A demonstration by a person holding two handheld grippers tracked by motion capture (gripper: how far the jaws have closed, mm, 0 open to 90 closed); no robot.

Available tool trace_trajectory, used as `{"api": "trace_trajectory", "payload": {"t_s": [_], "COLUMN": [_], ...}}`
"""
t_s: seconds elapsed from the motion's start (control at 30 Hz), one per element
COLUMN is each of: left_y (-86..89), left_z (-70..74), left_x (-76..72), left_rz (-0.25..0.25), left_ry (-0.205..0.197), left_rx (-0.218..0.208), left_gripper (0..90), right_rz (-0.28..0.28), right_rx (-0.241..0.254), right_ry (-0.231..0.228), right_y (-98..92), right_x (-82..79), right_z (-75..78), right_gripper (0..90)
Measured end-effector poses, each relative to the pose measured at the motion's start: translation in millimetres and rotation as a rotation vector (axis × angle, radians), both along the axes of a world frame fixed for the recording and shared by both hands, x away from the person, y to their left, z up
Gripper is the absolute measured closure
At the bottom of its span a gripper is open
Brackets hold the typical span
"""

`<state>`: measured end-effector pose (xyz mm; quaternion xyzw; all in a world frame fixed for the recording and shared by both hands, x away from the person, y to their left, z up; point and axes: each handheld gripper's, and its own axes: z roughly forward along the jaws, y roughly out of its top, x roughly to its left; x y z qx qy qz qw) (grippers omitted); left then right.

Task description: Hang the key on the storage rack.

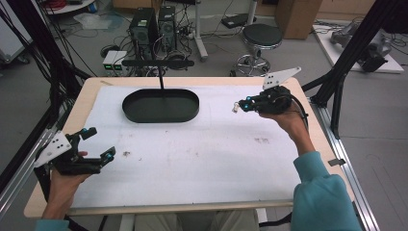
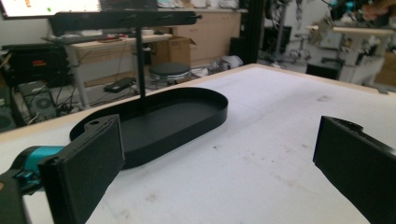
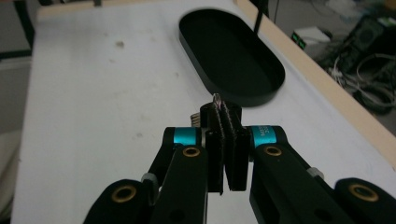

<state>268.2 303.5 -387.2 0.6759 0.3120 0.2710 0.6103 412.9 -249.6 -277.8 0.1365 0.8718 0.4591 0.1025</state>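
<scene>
Above the white table (image 1: 192,159), right gripper (image 1: 236,107) fingers pinched on perhaps a small pale clip (image 3: 217,99), left gripper (image 1: 98,143) fingers wide, empty.

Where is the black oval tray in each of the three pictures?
High view: the black oval tray lies at the far middle of the white table, a bit left of centre.
Left gripper view: the tray sits left of centre, past the open left tongs.
Right gripper view: the tray is at the top right, beyond the shut right tongs.
Shared landmark: the thin black post rising from the tray's far side.
</scene>
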Motion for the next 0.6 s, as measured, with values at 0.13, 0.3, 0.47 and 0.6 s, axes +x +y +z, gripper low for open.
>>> {"api": "trace_trajectory", "payload": {"t_s": [0.13,0.3,0.47,0.6], "left_y": [-8.8,-21.8,-39.7,-54.8], "left_z": [25.5,52.9,72.7,86.8], "left_x": [7.6,19.9,32.2,41.5], "left_rz": [-0.043,-0.108,-0.182,-0.251], "left_ry": [0.005,0.022,0.016,0.019], "left_rx": [0.035,0.067,0.117,0.12], "left_gripper": [2.3,2.3,2.3,2.3], "right_rz": [0.053,0.105,0.145,0.173], "right_rx": [0.061,0.117,0.164,0.206], "right_ry": [-0.008,-0.018,-0.013,0.009], "right_y": [11.9,29.3,41.1,51.9], "right_x": [-9.5,-20.5,-25.2,-29.2], "right_z": [5.7,9.2,8.4,5.6], "right_gripper": [88.7,88.6,88.6,88.6]}}
